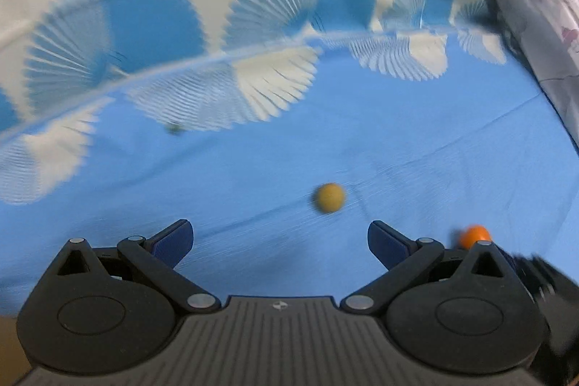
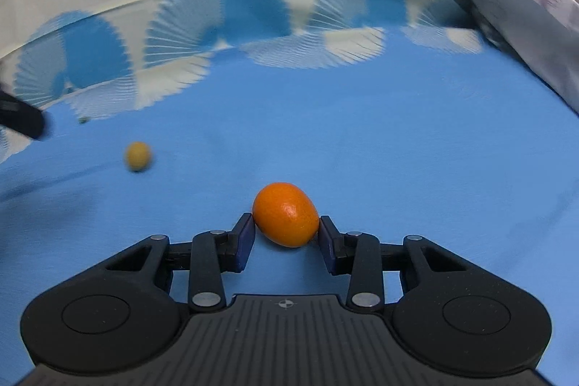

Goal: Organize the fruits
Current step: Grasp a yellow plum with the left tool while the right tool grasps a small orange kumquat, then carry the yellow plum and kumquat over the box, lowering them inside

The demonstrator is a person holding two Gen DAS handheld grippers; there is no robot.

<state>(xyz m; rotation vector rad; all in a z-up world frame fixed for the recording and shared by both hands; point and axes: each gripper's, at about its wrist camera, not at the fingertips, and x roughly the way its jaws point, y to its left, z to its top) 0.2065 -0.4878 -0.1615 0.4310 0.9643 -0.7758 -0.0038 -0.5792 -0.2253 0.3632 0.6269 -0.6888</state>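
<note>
My right gripper [image 2: 286,227] is shut on an orange oval fruit [image 2: 286,219], held between its blue pads over the blue cloth [image 2: 398,140]. The same orange fruit [image 1: 474,234] shows at the right edge of the left wrist view, behind the left gripper's right finger. My left gripper [image 1: 280,237] is open and empty above the cloth. A small round yellow fruit [image 1: 329,198] lies on the cloth just ahead of it, slightly right; it also shows in the right wrist view [image 2: 137,155] at the left. A tiny dark green bit [image 1: 174,129] lies farther back left.
The blue cloth [image 1: 434,132] has a white and blue fan-patterned border [image 1: 144,35] at the back, rising up a pale surface. A grey floral fabric [image 1: 535,6] bounds the right side. A dark blurred part of the other gripper [image 2: 21,118] shows at the left edge.
</note>
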